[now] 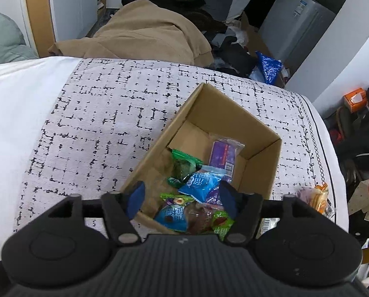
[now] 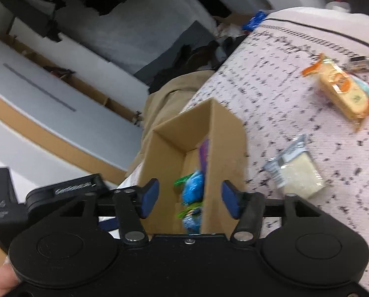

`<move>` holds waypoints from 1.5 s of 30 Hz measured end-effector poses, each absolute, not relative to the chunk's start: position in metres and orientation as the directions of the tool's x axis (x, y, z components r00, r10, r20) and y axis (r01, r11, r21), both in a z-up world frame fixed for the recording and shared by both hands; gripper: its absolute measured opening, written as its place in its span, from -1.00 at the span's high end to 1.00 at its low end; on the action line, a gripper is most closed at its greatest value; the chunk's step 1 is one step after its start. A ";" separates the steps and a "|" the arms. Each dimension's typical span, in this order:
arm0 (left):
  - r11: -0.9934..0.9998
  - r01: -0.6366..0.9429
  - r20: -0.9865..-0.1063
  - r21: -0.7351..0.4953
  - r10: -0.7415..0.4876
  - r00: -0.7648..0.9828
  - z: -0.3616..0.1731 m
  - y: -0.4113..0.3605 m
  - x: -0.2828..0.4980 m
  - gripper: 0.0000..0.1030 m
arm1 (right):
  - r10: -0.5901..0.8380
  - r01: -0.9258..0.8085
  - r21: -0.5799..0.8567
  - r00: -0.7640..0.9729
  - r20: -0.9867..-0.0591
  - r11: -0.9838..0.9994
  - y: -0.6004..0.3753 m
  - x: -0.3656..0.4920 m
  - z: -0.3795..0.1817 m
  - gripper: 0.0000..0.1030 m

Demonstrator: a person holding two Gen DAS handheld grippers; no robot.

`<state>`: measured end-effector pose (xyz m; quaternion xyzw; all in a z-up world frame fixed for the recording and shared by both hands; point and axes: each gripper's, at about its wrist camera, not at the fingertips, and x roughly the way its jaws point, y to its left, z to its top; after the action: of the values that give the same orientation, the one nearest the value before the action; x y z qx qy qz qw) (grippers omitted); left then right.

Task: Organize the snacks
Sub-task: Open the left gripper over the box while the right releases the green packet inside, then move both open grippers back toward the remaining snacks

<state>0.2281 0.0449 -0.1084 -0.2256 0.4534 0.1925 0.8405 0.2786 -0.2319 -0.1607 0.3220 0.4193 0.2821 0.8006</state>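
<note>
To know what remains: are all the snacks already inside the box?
No: in the right wrist view an orange packet and a white packet lie on the cloth beside the box.

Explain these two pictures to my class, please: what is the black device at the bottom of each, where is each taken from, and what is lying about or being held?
No robot here: a person holds a hand-held gripper in each hand, each carrying a camera that looks forward along its blue-padded jaws. One picture is from the left gripper, the other from the right gripper. Both stand open and hold nothing. Each looks at a cardboard box on a patterned cloth. Inside lie wrapped snacks: blue packets, green ones and a purple one. Outside it, on the cloth, the right view shows an orange packet and a clear-wrapped white snack. Those seem not yet packed. The right view is blurred.
</note>
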 end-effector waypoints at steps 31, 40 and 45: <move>0.905 -0.403 -0.836 -0.134 0.115 0.536 -0.079 -0.055 0.224 -0.65 | 0.553 -0.015 0.701 0.626 -0.550 0.713 -0.336 0.283 -0.143 -0.72; 0.922 -0.356 -0.823 -0.153 0.081 0.563 -0.082 -0.090 0.226 -0.65 | 0.531 0.054 0.723 0.641 -0.554 0.689 -0.369 0.279 -0.149 -0.68; 0.924 -0.345 -0.815 -0.162 0.072 0.574 -0.088 -0.103 0.227 -0.65 | 0.516 0.087 0.732 0.653 -0.554 0.676 -0.388 0.279 -0.154 -0.62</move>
<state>0.2270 -0.1033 -0.0878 -0.1537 0.4456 0.1193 0.8738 0.2791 -0.3876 -0.1538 0.3812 0.3958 0.1300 0.8253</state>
